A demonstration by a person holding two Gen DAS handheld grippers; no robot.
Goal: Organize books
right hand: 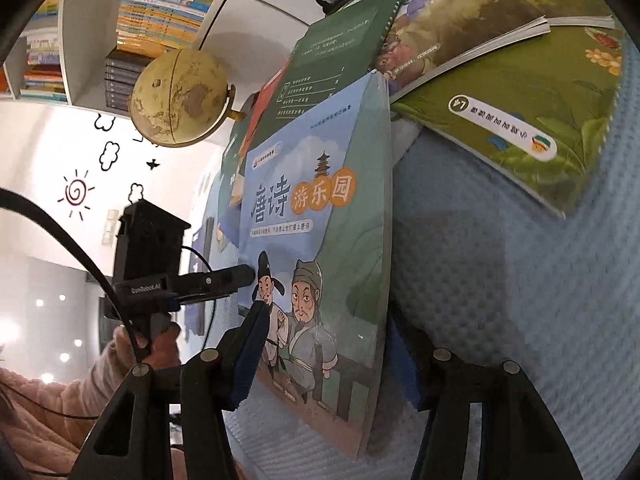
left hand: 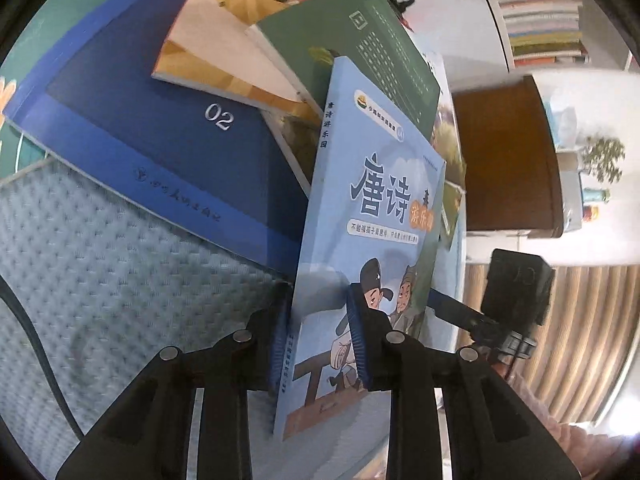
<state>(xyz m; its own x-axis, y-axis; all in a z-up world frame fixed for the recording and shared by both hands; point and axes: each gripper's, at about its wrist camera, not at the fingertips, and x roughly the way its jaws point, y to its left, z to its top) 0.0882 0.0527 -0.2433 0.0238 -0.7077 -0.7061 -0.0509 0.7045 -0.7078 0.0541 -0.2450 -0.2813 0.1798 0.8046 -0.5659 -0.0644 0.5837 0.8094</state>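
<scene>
1. Left wrist view: the left gripper [left hand: 320, 336] has its blue pads pinched nearly closed on the bottom edge of a light-blue paperback picture book with two cartoon men in robes on the cover [left hand: 372, 216]. The book stands upright on edge over a pale blue quilted cloth [left hand: 100, 280].
2. Only this view shows the big dark blue softcover marked "02" [left hand: 168, 136] lying flat behind it, with a salmon-covered book [left hand: 240, 20] and a green one [left hand: 360, 44] piled on top.
3. Right wrist view: the right gripper [right hand: 328, 356] straddles that same book [right hand: 320, 240] about half open. I can't tell if its pads actually press on it.
4. Only here: a yellowish globe [right hand: 180, 96], a white shelf unit [right hand: 80, 40] packed with books, and a leafy-green paperback [right hand: 528, 112] lying flat.
</scene>
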